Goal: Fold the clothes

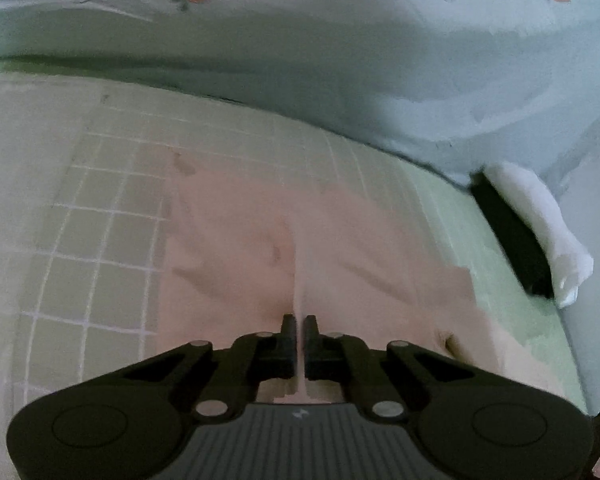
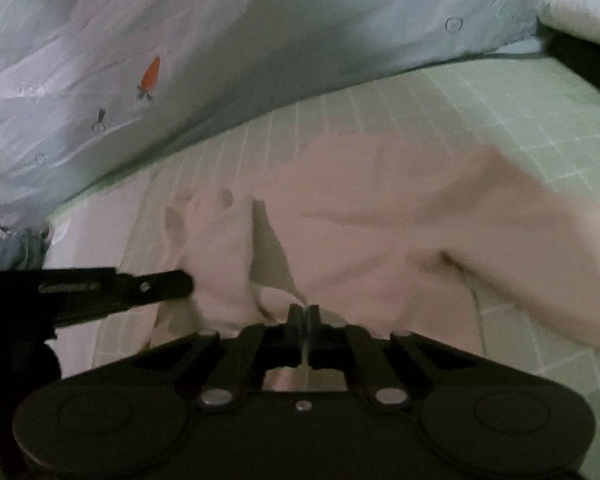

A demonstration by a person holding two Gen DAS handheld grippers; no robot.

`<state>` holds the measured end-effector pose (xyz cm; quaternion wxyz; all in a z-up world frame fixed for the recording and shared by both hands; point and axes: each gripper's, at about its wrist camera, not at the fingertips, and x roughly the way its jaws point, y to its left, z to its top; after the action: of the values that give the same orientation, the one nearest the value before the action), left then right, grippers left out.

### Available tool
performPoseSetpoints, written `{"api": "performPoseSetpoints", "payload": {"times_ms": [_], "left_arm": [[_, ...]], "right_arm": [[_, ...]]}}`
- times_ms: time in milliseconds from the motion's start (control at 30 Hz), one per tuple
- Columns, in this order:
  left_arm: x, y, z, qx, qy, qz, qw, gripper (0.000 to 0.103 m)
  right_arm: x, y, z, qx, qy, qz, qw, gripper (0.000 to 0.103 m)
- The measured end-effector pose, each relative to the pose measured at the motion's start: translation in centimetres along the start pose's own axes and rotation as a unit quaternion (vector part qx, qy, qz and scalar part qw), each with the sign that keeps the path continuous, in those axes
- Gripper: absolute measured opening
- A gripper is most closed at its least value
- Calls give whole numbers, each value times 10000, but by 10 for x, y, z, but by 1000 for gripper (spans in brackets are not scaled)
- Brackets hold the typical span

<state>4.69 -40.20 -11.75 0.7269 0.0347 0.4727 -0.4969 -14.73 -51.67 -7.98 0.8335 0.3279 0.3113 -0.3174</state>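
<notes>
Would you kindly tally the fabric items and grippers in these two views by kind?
Pink garment: 1
Light blue carrot-print cloth: 1
White rolled cloth: 1
Green grid sheet under them: 1
Grippers: 2, the left gripper and the right gripper, each shut on the pink garment
Total: 6

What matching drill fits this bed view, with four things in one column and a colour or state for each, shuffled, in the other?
Things:
1. garment
2. sheet
3. quilt
4. left tongs

Colour or state:
A. pale blue with orange carrots
B. shut on a fabric fold
C. pale pink, creased
D. light green with a white grid

Pairs: 1-C, 2-D, 3-A, 4-B. The right tongs are likewise shut on the garment's edge.
</notes>
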Motion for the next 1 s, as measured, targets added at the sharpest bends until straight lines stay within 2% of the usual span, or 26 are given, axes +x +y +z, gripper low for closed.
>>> {"api": "performPoseSetpoints", "payload": {"times_ms": [167, 233, 367, 433, 500, 533, 667, 833, 1000], "left_arm": [[17, 6, -9, -46, 239, 258, 9994, 3], [17, 4, -8, 9, 234, 318, 9992, 8], [15, 3, -5, 23, 277, 467, 9985, 17], [10, 2, -4, 60, 292, 573, 9979, 28], [3, 0, -5, 131, 312, 701, 9970, 34], [-2, -2, -6, 166, 325, 765, 9964, 39], [-26, -10, -18, 324, 298, 987, 9941, 43], [-57, -22, -48, 433, 291, 1154, 9919, 47], [-74, -34, -87, 436, 444, 1361, 9887, 49]], "right_arm": [[19, 0, -6, 31, 307, -122, 9994, 3], [20, 1, -3, -62, 327, -179, 9993, 7], [10, -3, -6, -56, 258, -315, 9992, 42], [1, -8, -7, 2, 155, -373, 9992, 52], [-10, -13, -8, 6, -6, -456, 9990, 78], [-16, -17, -9, -19, -103, -535, 9985, 83], [-42, -37, -19, -186, -539, -1004, 9933, 103], [-71, -82, -35, -98, -788, -1801, 9804, 103], [-100, -147, -45, 436, -967, -2678, 9576, 103]]}}
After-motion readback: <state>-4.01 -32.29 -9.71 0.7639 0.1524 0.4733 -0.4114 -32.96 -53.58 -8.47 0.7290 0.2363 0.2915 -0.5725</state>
